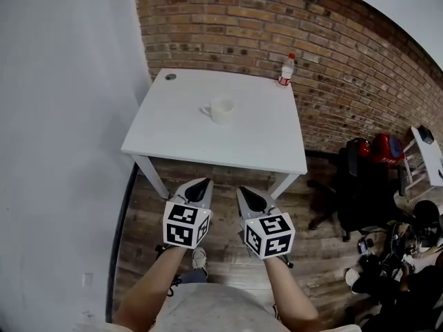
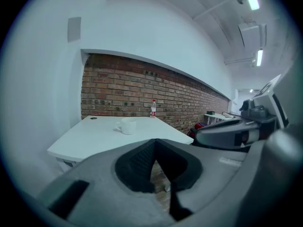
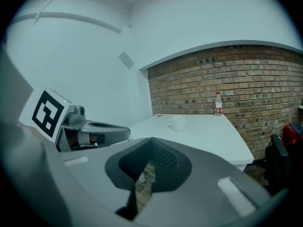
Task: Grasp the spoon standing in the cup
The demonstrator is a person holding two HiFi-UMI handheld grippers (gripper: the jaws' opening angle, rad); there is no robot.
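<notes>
A white cup point(image 1: 221, 110) with its handle to the left stands mid-way on the white table point(image 1: 201, 144). No spoon shows in it in any view. The left gripper view has the cup point(image 2: 127, 126) far ahead, as does the right gripper view point(image 3: 177, 123). My left gripper point(image 1: 201, 184) and right gripper point(image 1: 247, 192) hang side by side over the wooden floor, short of the table's near edge. Both point toward the table. In their own views the left gripper point(image 2: 155, 142) and the right gripper point(image 3: 151, 140) have tips meeting, with nothing between them.
A plastic bottle with a red cap point(image 1: 286, 69) stands at the table's far right corner by the brick wall point(image 1: 228, 33). A small dark disc point(image 1: 169, 77) lies at the far left corner. A white wall runs along the left. A black chair point(image 1: 360, 192) and red bags point(image 1: 377, 147) sit to the right.
</notes>
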